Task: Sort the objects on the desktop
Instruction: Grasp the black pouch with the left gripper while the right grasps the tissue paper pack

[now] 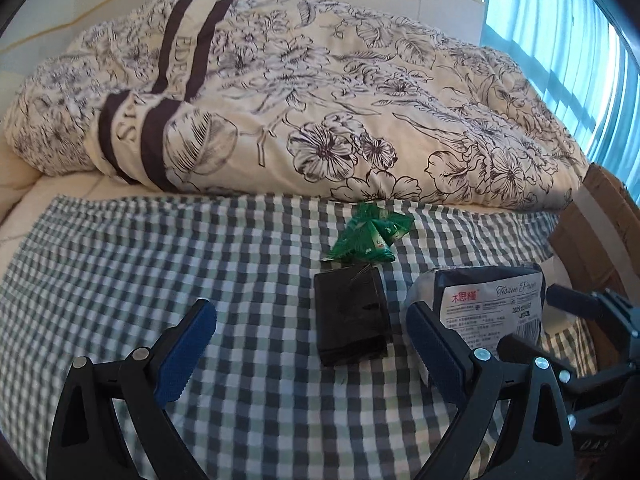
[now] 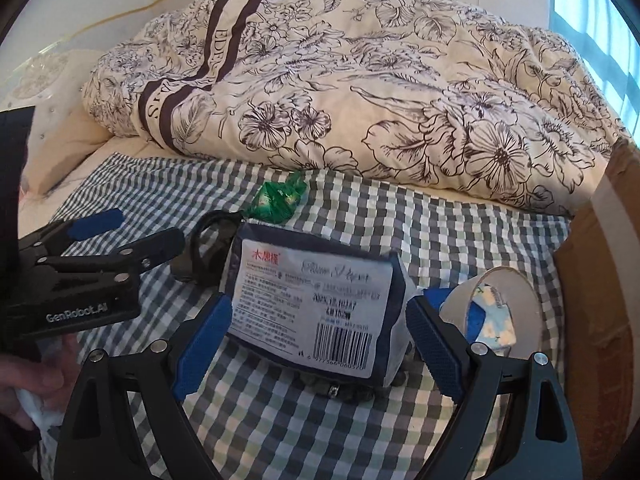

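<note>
Checked cloth (image 1: 120, 264) | tissue pack (image 2: 312, 312) hides beads | cardboard box (image 2: 600, 280) cropped

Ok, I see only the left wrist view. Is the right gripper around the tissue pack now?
Observer: Yes. The right gripper is open, with the tissue pack between its fingers, not yet clamped.
Operator: Is there anything to the right of the pack?
Observer: A cardboard tape roll lies just right of it, close to the gripper's right finger.
Operator: And is something under the pack?
Observer: Dark beads stick out from under its near edge.
</note>
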`<state>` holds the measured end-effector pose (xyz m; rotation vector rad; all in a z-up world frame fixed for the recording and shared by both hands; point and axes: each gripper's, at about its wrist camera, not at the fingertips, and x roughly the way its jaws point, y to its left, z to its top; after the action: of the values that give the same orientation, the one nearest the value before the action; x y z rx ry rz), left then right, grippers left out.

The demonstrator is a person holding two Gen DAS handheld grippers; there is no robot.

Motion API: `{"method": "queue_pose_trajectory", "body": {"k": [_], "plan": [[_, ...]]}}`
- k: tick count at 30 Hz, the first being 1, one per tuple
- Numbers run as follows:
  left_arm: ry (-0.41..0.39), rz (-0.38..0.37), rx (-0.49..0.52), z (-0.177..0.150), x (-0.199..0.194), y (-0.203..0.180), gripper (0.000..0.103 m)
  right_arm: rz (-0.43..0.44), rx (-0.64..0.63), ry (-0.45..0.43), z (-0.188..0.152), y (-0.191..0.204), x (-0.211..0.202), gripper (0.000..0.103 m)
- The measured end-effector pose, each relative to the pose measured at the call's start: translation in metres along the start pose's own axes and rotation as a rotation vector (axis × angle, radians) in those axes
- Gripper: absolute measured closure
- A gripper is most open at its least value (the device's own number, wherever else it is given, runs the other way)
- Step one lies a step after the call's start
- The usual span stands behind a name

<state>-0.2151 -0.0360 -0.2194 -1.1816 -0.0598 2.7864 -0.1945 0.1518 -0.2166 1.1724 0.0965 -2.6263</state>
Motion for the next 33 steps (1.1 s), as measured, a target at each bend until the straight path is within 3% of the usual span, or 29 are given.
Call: {"method": "queue_pose_trajectory", "body": {"k": [14,17,20,24,25,27,29,31,33], "plan": [[0.047,0.022,-0.005,-0.011,0.044,-0.003,0.006,-0.037,-0.025,-0.004,-0.002,-0.002,0.022,0.014],[0.044,0.014,-0.011,-0.012,0.043,-0.001,0.028,-0.050,-0.028,-0.010,-0.001,0.000,0.024,0.014],[0.062,0.007,-0.031,-0.014,0.045,0.003,0.056,-0.089,-0.045,-0.006,-0.003,0.003,0.029,0.014],[0.058,-0.002,-0.049,-0.016,0.043,0.008,0.065,-0.117,-0.058,0.006,-0.007,0.005,0.035,0.009],[0.051,0.001,-0.048,-0.016,0.040,0.009,0.077,-0.108,-0.059,0.003,-0.008,0.006,0.035,0.009],[0.053,0.002,-0.050,-0.018,0.039,0.011,0.091,-0.099,-0.063,-0.006,-0.009,0.006,0.035,0.009],[0.052,0.001,-0.050,-0.019,0.038,0.014,0.091,-0.094,-0.062,-0.013,-0.010,0.006,0.034,0.010],[0.050,0.000,-0.049,-0.020,0.037,0.015,0.091,-0.090,-0.060,-0.016,-0.011,0.007,0.033,0.022],[0.045,-0.004,-0.051,-0.021,0.034,0.017,0.091,-0.112,-0.067,-0.023,-0.011,0.008,0.029,0.046]]}}
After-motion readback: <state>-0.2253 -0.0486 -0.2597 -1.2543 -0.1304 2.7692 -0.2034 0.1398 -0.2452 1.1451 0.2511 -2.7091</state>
